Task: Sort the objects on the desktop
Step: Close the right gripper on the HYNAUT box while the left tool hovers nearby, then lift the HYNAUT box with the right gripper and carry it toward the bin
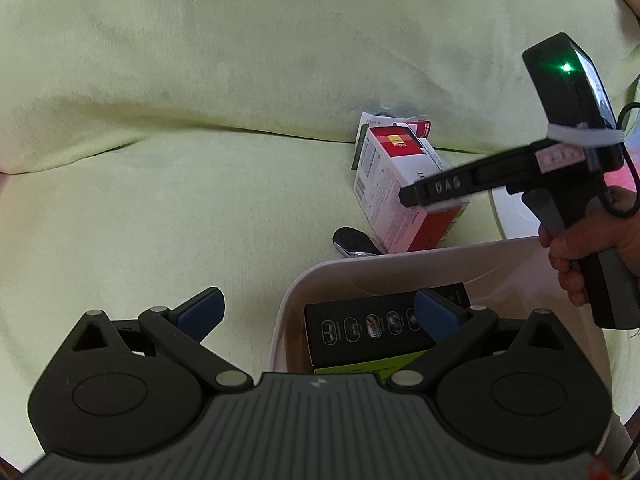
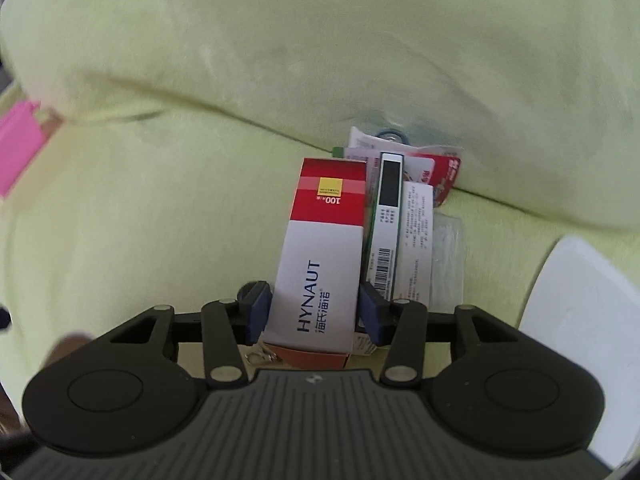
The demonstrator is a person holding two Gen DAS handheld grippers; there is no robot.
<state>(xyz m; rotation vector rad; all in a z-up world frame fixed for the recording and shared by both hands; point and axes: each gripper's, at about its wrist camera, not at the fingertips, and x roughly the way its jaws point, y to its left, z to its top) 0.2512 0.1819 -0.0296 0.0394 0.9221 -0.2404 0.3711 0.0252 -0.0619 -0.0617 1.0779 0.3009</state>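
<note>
The right tongs [image 2: 314,314] clench the red-and-white HYNAUT box [image 2: 320,264] above the green-covered surface [image 1: 160,200]. The left tongs [image 1: 316,312] hang released over the white bin [image 1: 304,280] holding a black box [image 1: 360,332].

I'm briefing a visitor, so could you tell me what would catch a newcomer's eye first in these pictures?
The red and white HYNAUT box stands out, clamped between the right gripper fingers over the pale green cloth. Below the open left gripper, a white bin holds a black box.
</note>
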